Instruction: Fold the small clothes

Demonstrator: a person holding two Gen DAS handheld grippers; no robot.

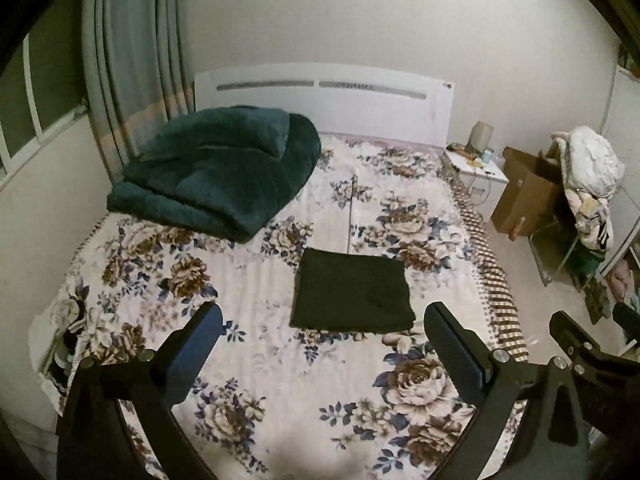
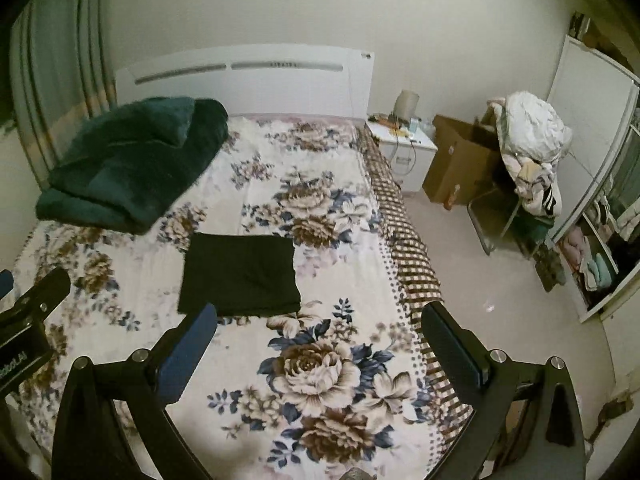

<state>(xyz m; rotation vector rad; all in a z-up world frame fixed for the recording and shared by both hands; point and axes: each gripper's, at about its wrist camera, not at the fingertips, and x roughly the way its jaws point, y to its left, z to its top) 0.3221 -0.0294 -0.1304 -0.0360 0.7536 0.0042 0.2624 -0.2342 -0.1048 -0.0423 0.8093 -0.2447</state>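
Two grippers hover above the bed (image 1: 280, 380), both spread wide and holding nothing. Far left, a teal blanket (image 1: 216, 172) lies folded near the headboard (image 1: 320, 100). Left gripper (image 1: 320, 332): jaws fully apart. Black cloth (image 1: 352, 294): folded flat in a rectangle on the floral sheet, just ahead of the fingertips. Right gripper (image 2: 318, 330): jaws fully apart, cloth (image 2: 240, 276) ahead and left. Far right: nightstand (image 2: 408, 148), box (image 2: 456, 164).

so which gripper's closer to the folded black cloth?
Left, slightly. Left gripper frames the black cloth head-on; right gripper sits off to its right. Both open, above it.
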